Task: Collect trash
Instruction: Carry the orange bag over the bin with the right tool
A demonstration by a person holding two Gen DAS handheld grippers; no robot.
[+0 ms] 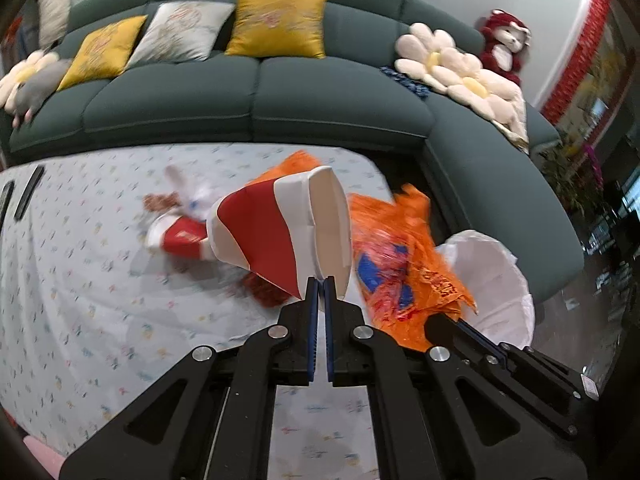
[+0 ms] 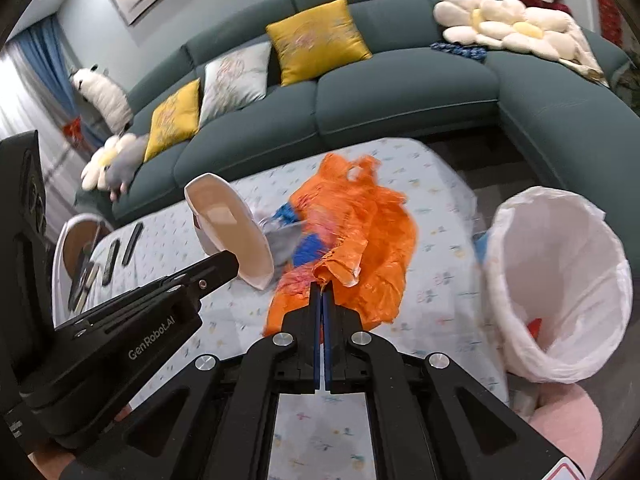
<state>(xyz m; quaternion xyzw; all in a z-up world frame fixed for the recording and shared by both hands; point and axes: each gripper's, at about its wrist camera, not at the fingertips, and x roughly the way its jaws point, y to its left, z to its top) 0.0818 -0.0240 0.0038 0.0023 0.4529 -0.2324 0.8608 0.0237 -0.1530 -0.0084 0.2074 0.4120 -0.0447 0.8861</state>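
My left gripper point(image 1: 320, 280) is shut on the rim of a red and white paper cup point(image 1: 280, 232), held above the table; the cup also shows in the right wrist view point(image 2: 232, 228). My right gripper point(image 2: 322, 290) is shut on an orange plastic bag point(image 2: 360, 236), which hangs over the table and also shows in the left wrist view point(image 1: 400, 256). A bin lined with a white bag point(image 2: 560, 288) stands at the table's right edge, seen too in the left wrist view point(image 1: 496, 280). A crushed red and white wrapper point(image 1: 180, 232) lies on the table behind the cup.
The table has a white patterned cloth point(image 1: 80, 280). Dark remotes point(image 2: 120, 248) lie at its far left beside a round tray point(image 2: 76, 248). A green sofa point(image 1: 260, 96) with cushions and plush toys curves behind and to the right.
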